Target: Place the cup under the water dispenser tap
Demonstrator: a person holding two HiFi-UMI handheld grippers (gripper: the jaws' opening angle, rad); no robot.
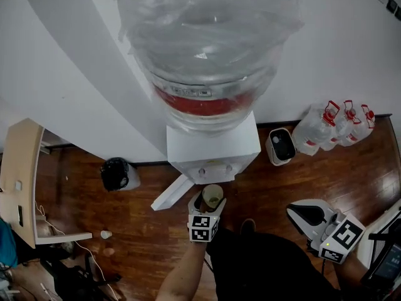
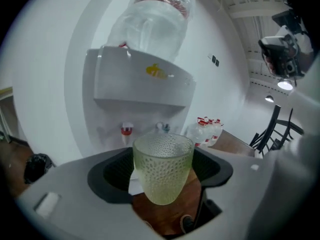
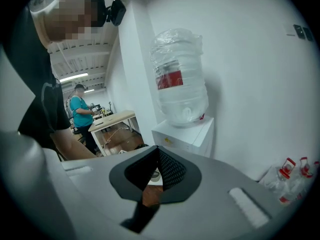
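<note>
Green dimpled glass cup (image 2: pixel 162 166) clamped upright in left gripper (image 1: pixel 209 200), forearm (image 1: pixel 185 273) stretched toward water dispenser (image 1: pixel 213 148), right gripper (image 1: pixel 305 213) closed, empty, well right of dispenser

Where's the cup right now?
Head view, centre: the cup is gripped in the left tool, just in front of the water dispenser's taps.

Clear plastic water jugs with red caps (image 1: pixel 332 127) cluster at the far right on the dark wooden plank floor (image 1: pixel 144 231), against the white wall (image 1: pixel 56 74). A small white open-topped bin (image 1: pixel 270 148) stands just left of them. A black bin (image 1: pixel 116 173) sits far left, near a pale wooden table (image 1: pixel 19 168).
</note>
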